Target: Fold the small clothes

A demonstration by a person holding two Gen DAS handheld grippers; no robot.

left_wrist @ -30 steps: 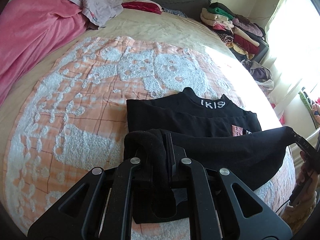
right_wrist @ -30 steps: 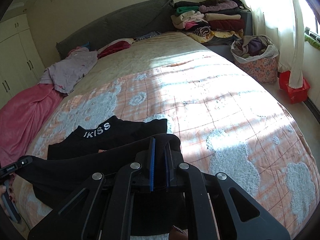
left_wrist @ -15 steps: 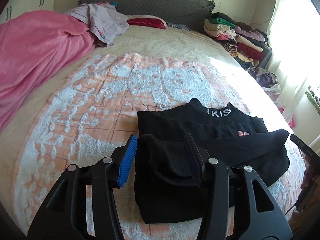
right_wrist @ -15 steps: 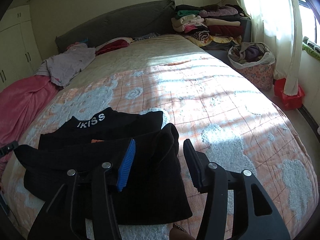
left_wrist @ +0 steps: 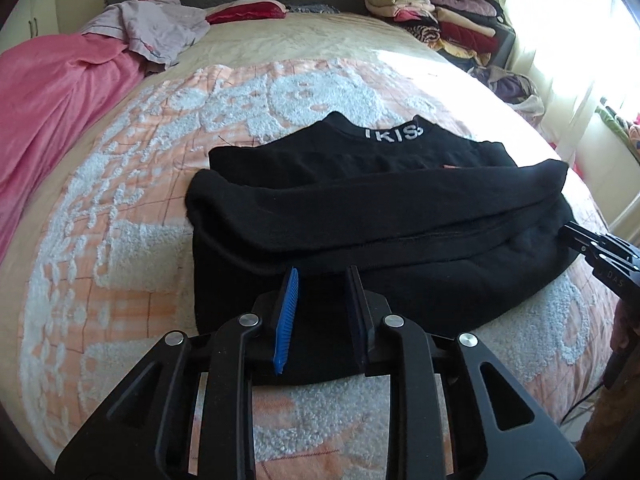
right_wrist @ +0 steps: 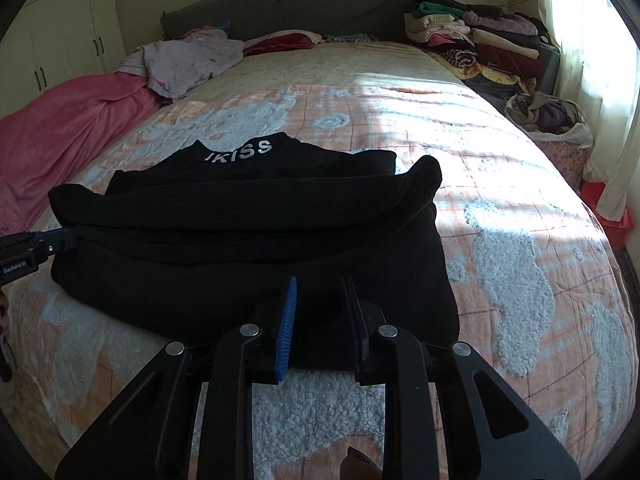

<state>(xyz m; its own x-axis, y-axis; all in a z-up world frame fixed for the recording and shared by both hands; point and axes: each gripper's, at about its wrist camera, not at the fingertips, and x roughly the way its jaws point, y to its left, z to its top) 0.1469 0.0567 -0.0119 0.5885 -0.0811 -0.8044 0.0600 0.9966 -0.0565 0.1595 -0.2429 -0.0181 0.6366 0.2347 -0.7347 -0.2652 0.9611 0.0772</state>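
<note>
1. A black top (left_wrist: 360,216) lies folded on the bed (left_wrist: 120,200), near its front edge, on the peach-and-white blanket (left_wrist: 100,248).
2. Its collar, with white letters, points toward the headboard (right_wrist: 288,4); a folded-over band of cloth lies across its middle.
3. The left gripper (left_wrist: 320,300) hangs over the top's near hem. Its jaws have just been closing but stand a little apart, with nothing pressed between them.
4. The right gripper (right_wrist: 320,304) hangs over the same hem farther toward the bed's right side. Its jaws have likewise just been closing, stand slightly apart and clamp nothing.
5. In each wrist view the other gripper's tip shows beside an end of the top; whether it touches the cloth cannot be told.
6. A pink cover (left_wrist: 52,92) lies along the bed's left edge, with a lilac garment (right_wrist: 184,60) at its far end.
7. Beyond the bed's far right corner stands a pile of folded clothes (right_wrist: 480,44), with a basket (right_wrist: 556,128) of laundry nearer along the right edge.
</note>
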